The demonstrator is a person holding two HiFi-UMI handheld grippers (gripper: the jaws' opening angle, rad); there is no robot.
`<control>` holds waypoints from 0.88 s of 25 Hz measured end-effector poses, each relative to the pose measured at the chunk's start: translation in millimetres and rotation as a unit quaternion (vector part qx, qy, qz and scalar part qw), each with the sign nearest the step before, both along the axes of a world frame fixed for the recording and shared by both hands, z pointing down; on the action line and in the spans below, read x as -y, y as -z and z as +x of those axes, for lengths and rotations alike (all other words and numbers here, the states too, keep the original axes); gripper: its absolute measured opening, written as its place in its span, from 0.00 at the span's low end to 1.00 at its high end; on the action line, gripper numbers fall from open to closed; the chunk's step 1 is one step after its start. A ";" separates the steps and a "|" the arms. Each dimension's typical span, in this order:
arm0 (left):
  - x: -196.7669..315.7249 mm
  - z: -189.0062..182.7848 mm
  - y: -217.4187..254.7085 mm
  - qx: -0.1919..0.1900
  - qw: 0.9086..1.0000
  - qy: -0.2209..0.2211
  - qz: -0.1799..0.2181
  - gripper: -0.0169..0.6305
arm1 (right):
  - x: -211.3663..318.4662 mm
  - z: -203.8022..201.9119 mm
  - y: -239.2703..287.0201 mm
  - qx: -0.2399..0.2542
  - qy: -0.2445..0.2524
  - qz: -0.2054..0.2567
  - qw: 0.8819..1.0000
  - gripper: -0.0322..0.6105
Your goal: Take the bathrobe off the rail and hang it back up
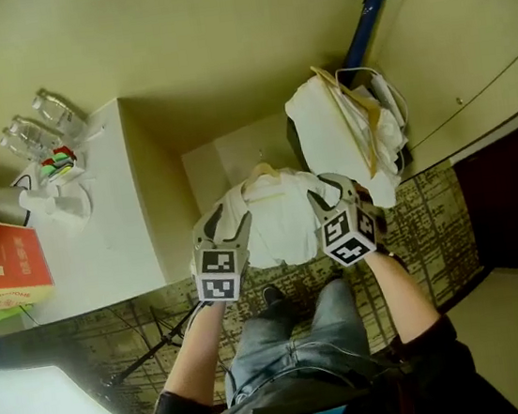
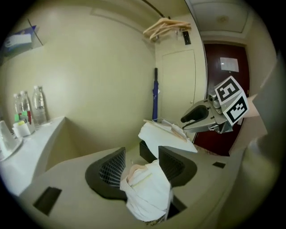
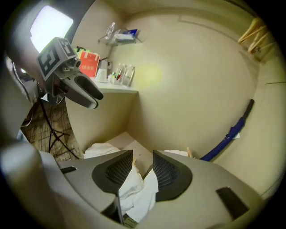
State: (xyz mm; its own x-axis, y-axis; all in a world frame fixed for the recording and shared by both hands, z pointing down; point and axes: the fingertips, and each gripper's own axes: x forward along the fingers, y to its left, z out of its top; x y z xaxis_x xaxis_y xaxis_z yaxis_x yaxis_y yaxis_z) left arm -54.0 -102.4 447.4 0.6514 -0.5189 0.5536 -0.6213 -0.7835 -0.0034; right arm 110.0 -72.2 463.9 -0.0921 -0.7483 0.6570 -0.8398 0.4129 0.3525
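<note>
Left tongs (image 2: 140, 154): jaws well apart. White bathrobe (image 1: 275, 223) cloth sits bunched in the gap, close against the right-hand jaw. It looks loose rather than pinched, so I count it as not gripped.

Right tongs (image 3: 143, 156): jaws about half apart, with crumpled white folds between them. The pads are not pressing here either.

From the head view, the two tongs stand at the robe's two shoulders, left and right of the collar. The robe lies spread low in a pale recess. A wooden hanger (image 1: 262, 174) sits at its neck, its hook towards the back wall. I cannot tell whether the cloth rests fully on the floor.

Room to move: the recess is narrow. The flat side of the white bench (image 1: 119, 220) walls it on the left. On the right, just beside the robe, a dark stand carries a white pile (image 1: 335, 134) with wooden pieces on top. A blue umbrella (image 1: 371, 11) leans in the corner behind. There is open patterned carpet (image 1: 432, 226) to my right and tripod legs (image 1: 154, 343) near my left leg.

Textures: the robe is soft, thick and matte. The jaw pads are dark and ribbed. The walls are smooth cream. On the bench stand clear bottles (image 1: 40, 121) and a red box (image 1: 11, 262). In the left gripper view, spare wooden hangers (image 2: 167, 27) hang high up.
</note>
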 end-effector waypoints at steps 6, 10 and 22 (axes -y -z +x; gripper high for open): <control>59.7 4.9 -100.5 0.037 0.999 0.004 -0.028 0.46 | 67.0 -11.2 -109.3 -0.019 0.047 -0.079 0.996 0.42; 104.6 7.4 -184.8 0.075 0.997 0.004 -0.025 0.47 | 111.3 -9.8 -199.4 -0.026 0.064 -0.112 0.991 0.42; 171.3 57.5 -388.4 0.128 0.983 -0.107 -0.082 0.51 | 177.0 -11.4 -375.8 -0.027 0.088 -0.204 0.975 0.46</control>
